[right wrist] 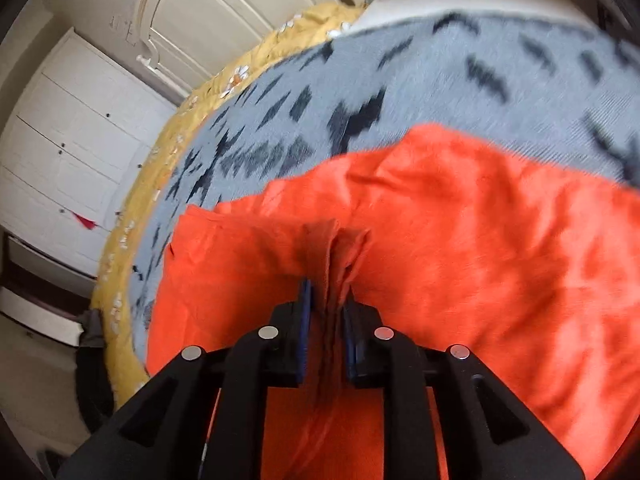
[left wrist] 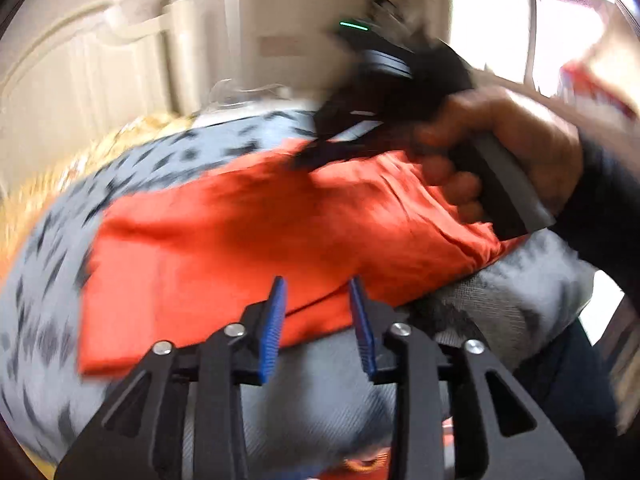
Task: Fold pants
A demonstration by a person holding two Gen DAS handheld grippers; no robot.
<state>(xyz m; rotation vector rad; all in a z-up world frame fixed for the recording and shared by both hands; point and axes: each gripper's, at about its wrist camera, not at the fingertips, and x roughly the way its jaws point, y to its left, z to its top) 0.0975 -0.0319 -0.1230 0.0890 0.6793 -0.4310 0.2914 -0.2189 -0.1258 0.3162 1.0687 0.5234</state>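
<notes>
Orange pants lie partly folded on a grey blanket with black marks. My left gripper is open and empty, just above the near edge of the pants. In the left wrist view the right gripper, held by a hand, is at the far edge of the pants, blurred. In the right wrist view my right gripper is shut on a bunched fold of the orange pants, with cloth pinched between the blue pads.
The grey blanket covers a bed with a yellow flowered sheet at its edge. White cupboard doors stand beyond the bed. A bright window is at the right. The person's dark trousers are close by.
</notes>
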